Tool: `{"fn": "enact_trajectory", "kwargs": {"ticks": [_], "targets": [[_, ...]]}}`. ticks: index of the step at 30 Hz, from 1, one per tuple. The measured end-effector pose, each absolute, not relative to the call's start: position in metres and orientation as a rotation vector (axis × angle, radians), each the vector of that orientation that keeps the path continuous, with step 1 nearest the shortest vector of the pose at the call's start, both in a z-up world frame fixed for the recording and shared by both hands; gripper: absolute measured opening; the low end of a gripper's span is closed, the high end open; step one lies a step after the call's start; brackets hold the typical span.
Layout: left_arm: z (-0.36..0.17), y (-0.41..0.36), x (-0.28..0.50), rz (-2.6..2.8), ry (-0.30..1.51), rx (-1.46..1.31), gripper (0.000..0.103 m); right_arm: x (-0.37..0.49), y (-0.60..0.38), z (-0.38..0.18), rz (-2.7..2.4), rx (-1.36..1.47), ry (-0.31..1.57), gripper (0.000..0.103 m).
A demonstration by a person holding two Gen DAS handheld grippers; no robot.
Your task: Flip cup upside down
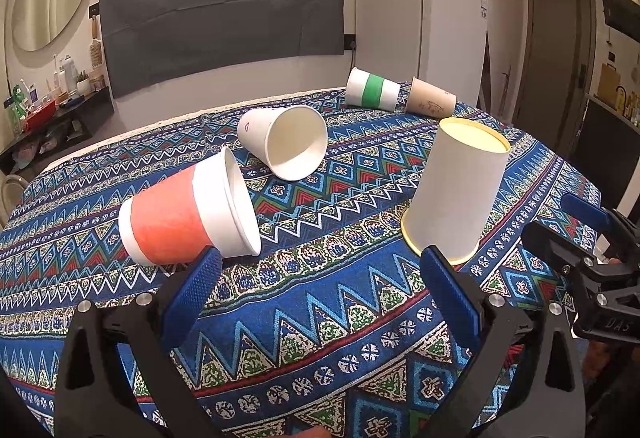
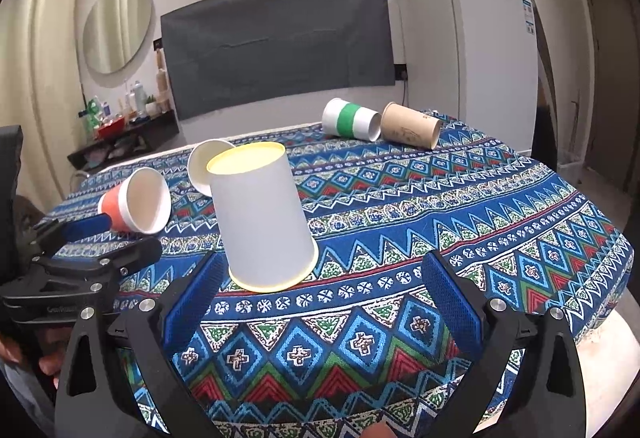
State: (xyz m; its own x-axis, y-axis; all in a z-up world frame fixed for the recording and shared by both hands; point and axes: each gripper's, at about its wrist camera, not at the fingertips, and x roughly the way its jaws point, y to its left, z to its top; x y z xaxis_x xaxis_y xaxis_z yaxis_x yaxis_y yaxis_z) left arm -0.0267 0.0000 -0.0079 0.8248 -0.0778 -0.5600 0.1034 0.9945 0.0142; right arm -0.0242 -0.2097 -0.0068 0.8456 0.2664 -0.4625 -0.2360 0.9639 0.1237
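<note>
A white cup with a yellow rim (image 1: 456, 193) stands upside down on the patterned tablecloth (image 1: 320, 298); it also shows in the right wrist view (image 2: 262, 222). An orange-banded cup (image 1: 188, 209) lies on its side just beyond my left gripper (image 1: 320, 262), which is open and empty. A plain white cup (image 1: 288, 141) lies on its side behind it. My right gripper (image 2: 320, 266) is open and empty, with the upside-down cup just ahead of its left finger (image 2: 196, 298). The right gripper also shows in the left wrist view (image 1: 576, 230).
A green-banded cup (image 1: 372, 87) and a brown cup (image 1: 430, 101) lie on their sides at the table's far edge. A white fridge (image 1: 420, 29) stands behind the table. A cluttered shelf (image 1: 52, 109) is at the far left. The table edge (image 2: 600, 318) drops off at the right.
</note>
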Motion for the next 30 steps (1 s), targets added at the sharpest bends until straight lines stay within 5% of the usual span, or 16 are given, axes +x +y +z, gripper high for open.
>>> {"fn": "enact_trajectory", "kwargs": {"ticks": [30], "targets": [[-0.0104, -0.0001, -0.0232, -0.09, 0.616, 0.042, 0.097, -0.0273, -0.2076, -0.007, 0.261, 0.05, 0.484, 0.095]]}}
